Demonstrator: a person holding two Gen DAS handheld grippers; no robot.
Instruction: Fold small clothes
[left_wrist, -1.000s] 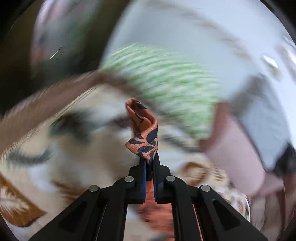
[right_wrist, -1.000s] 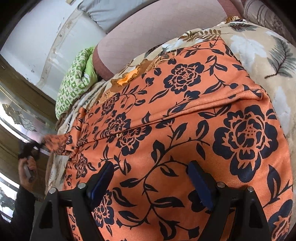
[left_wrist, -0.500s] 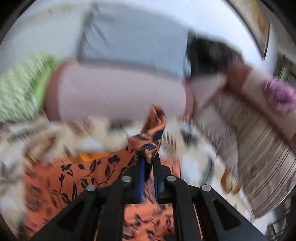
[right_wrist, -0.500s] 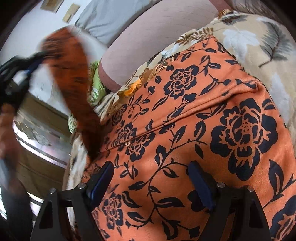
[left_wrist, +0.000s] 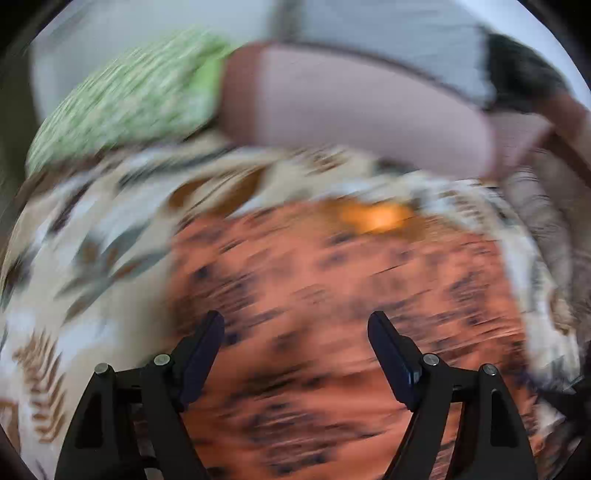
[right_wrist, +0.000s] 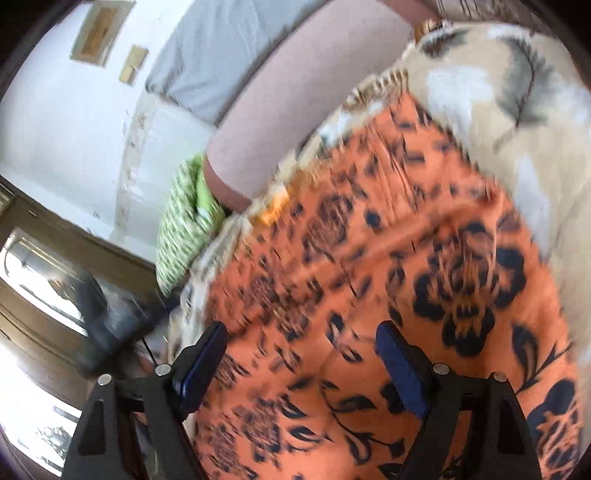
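An orange cloth with black flowers (right_wrist: 369, 295) lies spread on a beige leaf-patterned bedspread (right_wrist: 517, 110). In the left wrist view the same orange cloth (left_wrist: 332, 295) fills the blurred middle. My left gripper (left_wrist: 295, 332) hovers over it, its jaws opening wide with nothing pinched between the pads. My right gripper (right_wrist: 299, 343) stands open above the cloth's near part, nothing between its fingers. A blurred dark shape at the left edge of the right wrist view may be the other gripper.
A pink pillow (left_wrist: 351, 103) and a green patterned cushion (left_wrist: 129, 96) lie at the head of the bed. A grey pillow (right_wrist: 221, 55) leans on the white wall. A wooden-framed window (right_wrist: 44, 277) stands at the left.
My left gripper let go of the orange cloth's corner and its jaws went wide. It swung over and down onto the cloth. The lifted flap now lies on the cloth. My right gripper rose slightly.
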